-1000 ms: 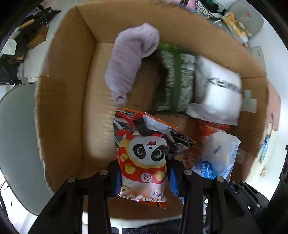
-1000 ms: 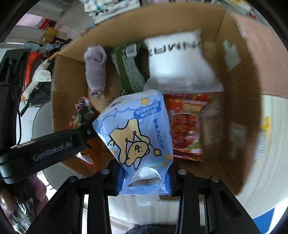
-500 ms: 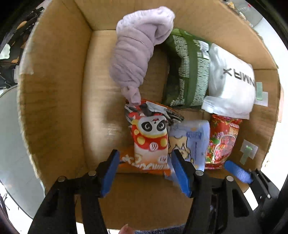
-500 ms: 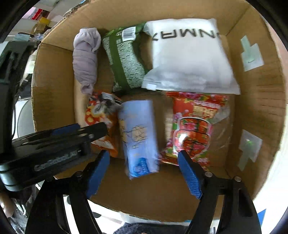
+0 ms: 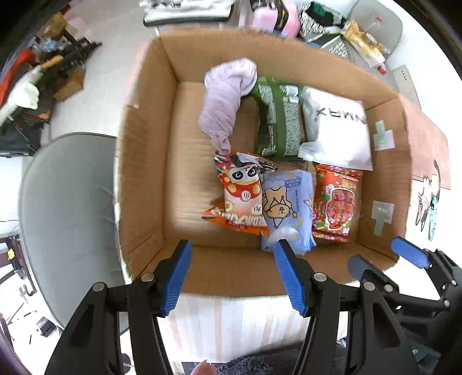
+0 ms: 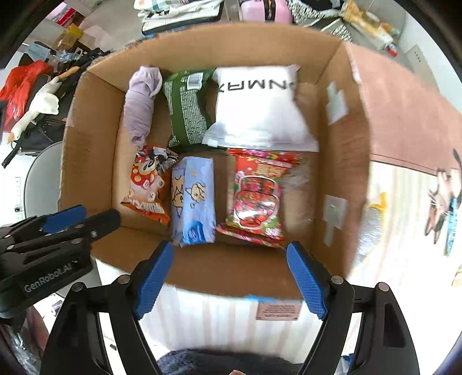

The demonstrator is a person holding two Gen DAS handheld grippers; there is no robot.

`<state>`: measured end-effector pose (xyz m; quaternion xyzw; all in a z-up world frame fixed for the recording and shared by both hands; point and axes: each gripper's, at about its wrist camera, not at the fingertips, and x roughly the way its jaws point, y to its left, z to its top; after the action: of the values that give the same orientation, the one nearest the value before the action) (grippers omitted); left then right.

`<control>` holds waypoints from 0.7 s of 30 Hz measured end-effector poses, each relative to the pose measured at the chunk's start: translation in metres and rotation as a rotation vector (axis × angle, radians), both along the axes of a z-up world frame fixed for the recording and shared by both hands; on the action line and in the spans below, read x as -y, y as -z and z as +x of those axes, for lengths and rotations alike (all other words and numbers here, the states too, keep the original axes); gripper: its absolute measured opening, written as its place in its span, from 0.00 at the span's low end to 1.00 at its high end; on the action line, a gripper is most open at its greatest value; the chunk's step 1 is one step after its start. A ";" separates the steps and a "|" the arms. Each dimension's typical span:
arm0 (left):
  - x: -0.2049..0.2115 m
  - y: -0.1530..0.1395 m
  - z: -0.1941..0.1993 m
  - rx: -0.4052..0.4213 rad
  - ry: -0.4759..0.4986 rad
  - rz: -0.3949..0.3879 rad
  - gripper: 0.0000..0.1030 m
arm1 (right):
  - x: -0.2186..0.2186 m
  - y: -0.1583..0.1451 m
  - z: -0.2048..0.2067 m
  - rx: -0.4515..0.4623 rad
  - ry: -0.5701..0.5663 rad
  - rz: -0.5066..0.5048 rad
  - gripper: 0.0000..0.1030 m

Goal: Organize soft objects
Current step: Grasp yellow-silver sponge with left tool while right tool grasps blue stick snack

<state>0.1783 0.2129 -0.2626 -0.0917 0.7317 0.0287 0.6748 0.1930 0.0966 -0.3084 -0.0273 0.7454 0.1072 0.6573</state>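
Observation:
A cardboard box [image 5: 144,173] [image 6: 340,173] holds several soft items. A panda snack bag [image 5: 241,193] [image 6: 147,184] lies beside a blue bear tissue pack [image 5: 286,206] [image 6: 193,199] and a red snack bag [image 5: 336,199] [image 6: 257,193]. Behind them lie a lilac cloth roll [image 5: 225,101] [image 6: 141,103], a green bag [image 5: 278,121] [image 6: 187,106] and a white pouch [image 5: 337,127] [image 6: 260,106]. My left gripper [image 5: 232,277] is open and empty above the box's near wall. My right gripper [image 6: 231,277] is open and empty there too, and also shows in the left wrist view [image 5: 384,259].
A grey chair seat [image 5: 66,216] stands left of the box. Clutter lies on the floor at far left, with a white goose toy [image 6: 37,106]. Folded clothes and a pink item [image 6: 260,11] lie beyond the box. A striped surface [image 5: 231,326] lies under the box.
Both grippers let go of their bags, opened, and pulled back up out of the box. The panda bag and the blue tissue pack now lie on the box floor.

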 end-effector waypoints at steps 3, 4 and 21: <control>-0.007 -0.016 -0.011 0.050 -0.004 0.019 0.56 | 0.023 -0.024 -0.002 0.039 -0.006 0.003 0.81; -0.007 -0.023 -0.014 0.067 -0.006 0.024 0.56 | 0.025 -0.032 -0.001 0.053 -0.012 0.003 0.81; 0.017 -0.101 -0.046 0.264 -0.005 0.090 0.97 | 0.052 -0.134 -0.047 0.247 -0.029 0.039 0.88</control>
<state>0.1322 0.1957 -0.1616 -0.0659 0.6344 0.0508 0.7685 0.1458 0.0446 -0.1740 -0.0383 0.6562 0.1267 0.7429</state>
